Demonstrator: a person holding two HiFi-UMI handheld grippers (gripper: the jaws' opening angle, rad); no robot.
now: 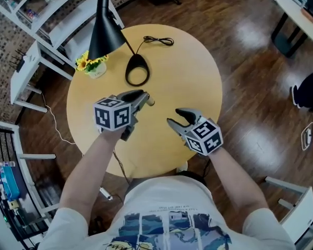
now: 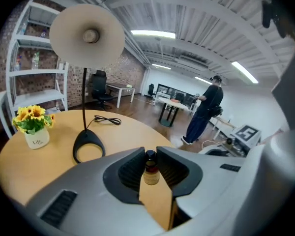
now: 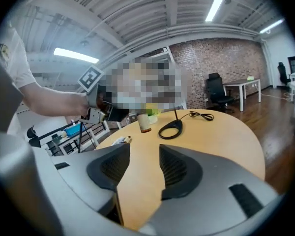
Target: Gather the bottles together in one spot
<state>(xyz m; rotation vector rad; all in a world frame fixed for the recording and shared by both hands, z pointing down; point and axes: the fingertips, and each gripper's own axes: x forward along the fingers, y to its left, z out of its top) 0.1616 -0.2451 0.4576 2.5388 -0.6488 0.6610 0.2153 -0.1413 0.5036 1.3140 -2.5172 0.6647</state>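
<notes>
Currently the left gripper point(image 1: 145, 98) has its jaws clamped on a small bottle point(image 2: 151, 173) over the table point(image 1: 198, 77), the right gripper point(image 1: 172, 117) has its jaws apart and empty, and that tip-only pinch could let the bottle slip.

Round wooden table point(image 1: 198, 87): lamp point(image 1: 104, 30), flower pot point(image 1: 96, 71), cable point(image 1: 159, 40).

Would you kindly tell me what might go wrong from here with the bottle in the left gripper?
The left gripper pinches the small bottle only at its jaw tips, so it may slip or topple when set down. The lamp base lies just ahead on the table, so a forward reach might knock it.
</notes>
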